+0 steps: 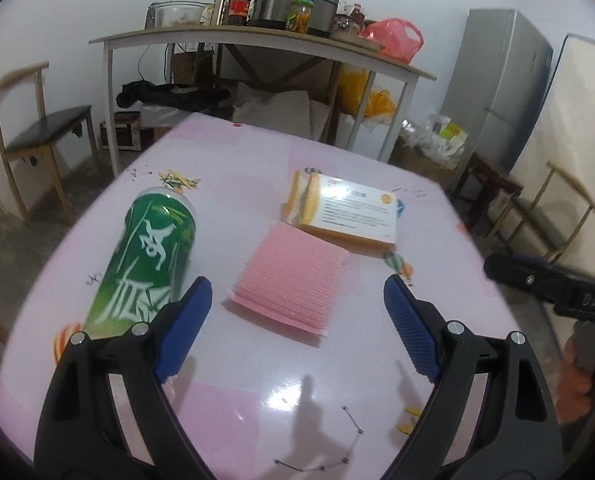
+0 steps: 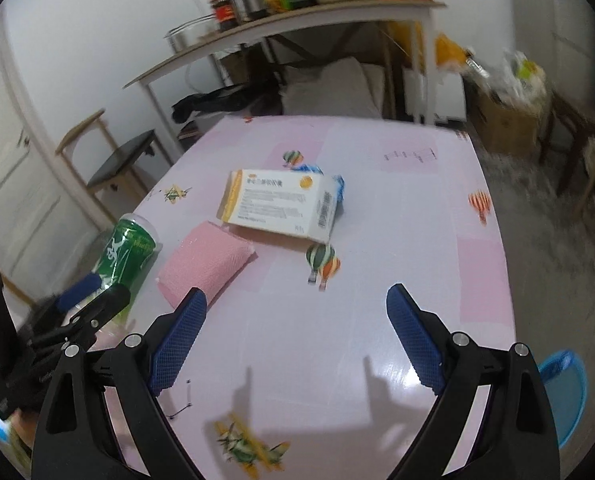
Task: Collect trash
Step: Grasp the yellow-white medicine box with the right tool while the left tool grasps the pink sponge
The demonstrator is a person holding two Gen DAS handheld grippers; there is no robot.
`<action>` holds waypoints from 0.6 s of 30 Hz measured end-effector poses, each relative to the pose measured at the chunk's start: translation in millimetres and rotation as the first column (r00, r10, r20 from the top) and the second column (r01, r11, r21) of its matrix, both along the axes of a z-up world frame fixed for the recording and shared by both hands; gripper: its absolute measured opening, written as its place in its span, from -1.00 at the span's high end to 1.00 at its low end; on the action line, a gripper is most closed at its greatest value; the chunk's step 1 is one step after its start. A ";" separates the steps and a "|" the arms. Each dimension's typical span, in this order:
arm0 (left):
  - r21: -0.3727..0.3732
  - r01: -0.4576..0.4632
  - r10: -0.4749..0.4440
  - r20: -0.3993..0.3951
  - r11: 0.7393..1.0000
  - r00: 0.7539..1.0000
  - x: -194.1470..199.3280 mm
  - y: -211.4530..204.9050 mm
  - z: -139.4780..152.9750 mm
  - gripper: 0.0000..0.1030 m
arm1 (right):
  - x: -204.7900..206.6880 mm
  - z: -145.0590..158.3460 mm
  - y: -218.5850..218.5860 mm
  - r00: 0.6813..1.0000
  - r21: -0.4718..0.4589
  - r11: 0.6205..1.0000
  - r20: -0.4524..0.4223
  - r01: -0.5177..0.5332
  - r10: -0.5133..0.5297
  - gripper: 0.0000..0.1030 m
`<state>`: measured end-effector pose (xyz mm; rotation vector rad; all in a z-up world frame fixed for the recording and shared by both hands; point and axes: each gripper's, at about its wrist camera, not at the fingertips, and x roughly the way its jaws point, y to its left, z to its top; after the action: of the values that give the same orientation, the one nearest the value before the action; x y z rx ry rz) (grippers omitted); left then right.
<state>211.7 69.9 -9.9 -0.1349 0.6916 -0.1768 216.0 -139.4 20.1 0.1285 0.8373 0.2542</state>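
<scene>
Pink patterned cloth covers the table (image 2: 377, 240) in front of us, glossy and mostly bare on its near and right parts, with its far edge facing a cluttered shelf table (image 1: 257, 36) against the white wall. Our left gripper (image 1: 297, 312) hangs over the near side with its jaws spread wide and nothing between them; the bare cloth shows through the gap. Our right gripper (image 2: 297, 320) is likewise spread apart and empty, over open tabletop.

Three pieces lie on the left half. A green can (image 1: 149, 260) lies on its side near the left edge, just beside the left gripper's left finger. Right of it sits a pink sponge cloth (image 1: 289, 280), and just beyond that, a white and orange carton (image 2: 281, 204) lying flat, its corner touching or nearly touching the pink piece.

Off the table's near right corner, we see a blue bin (image 2: 565, 392) on the floor; its contents cannot be made out. A wooden chair (image 1: 37, 136) stands at far left.
</scene>
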 end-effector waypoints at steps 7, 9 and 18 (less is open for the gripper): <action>0.067 -0.026 0.029 -0.053 0.997 0.998 26.3 -5.6 -2.0 -0.62 | 58.3 5.3 10.0 0.989 -0.042 0.989 0.042 -0.141 0.143 -0.73; 0.084 -0.041 0.047 -0.071 0.996 0.996 34.7 -5.6 -4.2 -0.62 | 83.2 2.0 14.5 0.983 -0.025 0.983 0.028 -0.183 0.184 -0.73; 0.110 -0.050 0.066 -0.150 0.993 0.986 59.6 -11.1 -18.4 -0.62 | 174.8 -23.7 43.8 0.940 0.014 0.945 -0.104 -0.326 0.325 -0.72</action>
<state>271.3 58.8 -28.2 -0.0672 0.8478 -0.0736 390.8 -95.6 -3.6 -0.0018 0.9628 0.5619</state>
